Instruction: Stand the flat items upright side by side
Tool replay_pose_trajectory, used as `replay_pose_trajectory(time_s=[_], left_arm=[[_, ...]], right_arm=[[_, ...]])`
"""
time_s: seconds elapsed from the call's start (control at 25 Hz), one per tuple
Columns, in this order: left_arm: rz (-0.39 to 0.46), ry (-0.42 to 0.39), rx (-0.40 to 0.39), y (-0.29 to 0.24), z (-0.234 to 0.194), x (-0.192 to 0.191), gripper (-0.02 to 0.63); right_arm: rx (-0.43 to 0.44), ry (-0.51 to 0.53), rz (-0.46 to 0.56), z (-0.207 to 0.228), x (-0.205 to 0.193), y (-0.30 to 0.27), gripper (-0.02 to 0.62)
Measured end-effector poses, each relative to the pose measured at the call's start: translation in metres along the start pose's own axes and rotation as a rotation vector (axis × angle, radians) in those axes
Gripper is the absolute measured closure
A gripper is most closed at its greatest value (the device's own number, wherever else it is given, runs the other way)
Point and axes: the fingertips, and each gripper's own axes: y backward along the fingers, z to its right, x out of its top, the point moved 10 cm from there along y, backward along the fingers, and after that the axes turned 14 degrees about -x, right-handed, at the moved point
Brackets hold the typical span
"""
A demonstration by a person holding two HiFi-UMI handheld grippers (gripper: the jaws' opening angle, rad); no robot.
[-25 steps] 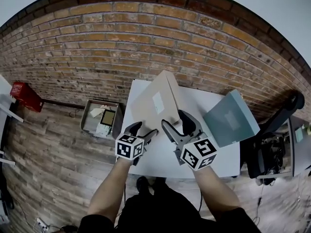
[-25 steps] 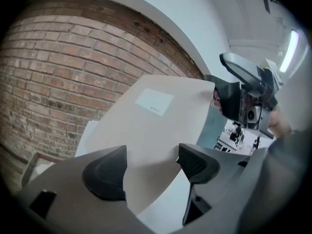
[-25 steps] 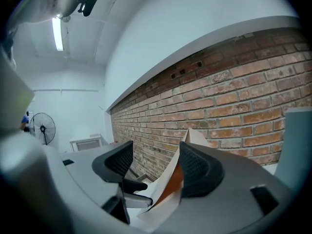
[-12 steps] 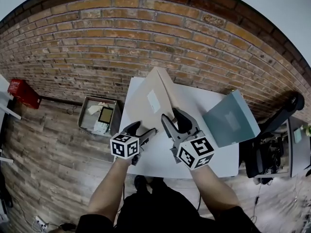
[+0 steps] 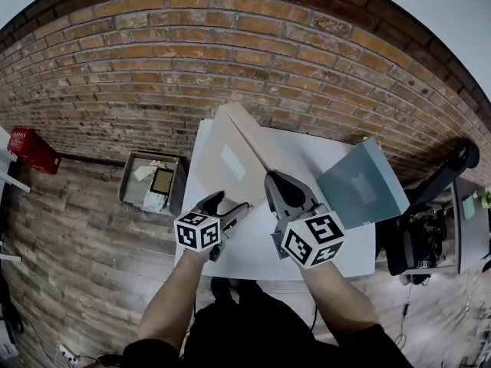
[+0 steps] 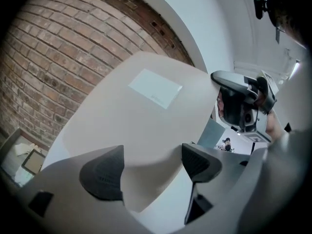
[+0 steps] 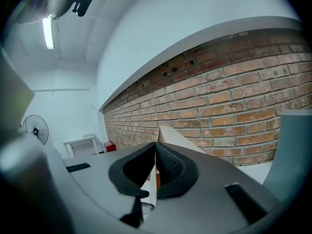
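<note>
The beige flat package [image 5: 230, 156] is held raised on its lower edge on the white table [image 5: 253, 255], tilted rather than upright, with its broad face turned towards the left gripper [image 5: 229, 204] and its thin near edge clamped between the closed jaws of the right gripper [image 5: 270, 181]. In the left gripper view the package's lower corner is seen between that gripper's jaws, which are apart and opening, and no pad is seen to press on it. A second flat item, the grey-teal one [image 5: 360, 186], is found to the right of the right gripper and well apart from the package. It appears to be on edge, though whether it is fully upright cannot be told. The task is judged to be partly done: one item has been lifted off its face but is not yet vertical, and the two are not yet side by side. The package remains to be brought fully upright and set close beside the grey-teal item. A white label [image 5: 232, 162] is seen on the package's face and a paler patch on the grey-teal item, but no writing can be read on either. Only the square black-and-white markers are shown on the grippers' cubes. Beyond the jaws a brick wall [image 5: 192, 52] is seen.
</note>
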Motion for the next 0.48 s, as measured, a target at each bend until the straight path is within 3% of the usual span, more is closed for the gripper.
replay_pose_trajectory(time_s=[0.2, 0.48], left_arm=[[0.032, 0.007, -0.038, -0.021, 0.007, 0.008, 0.227], [0.085, -0.037, 0.031, 0.005, -0.003, 0.028, 0.227]], right_arm=[[0.040, 0.062, -0.014, -0.010, -0.005, 0.006, 0.578], [0.048, 0.077, -0.013, -0.008, -0.008, 0.012, 0.571]])
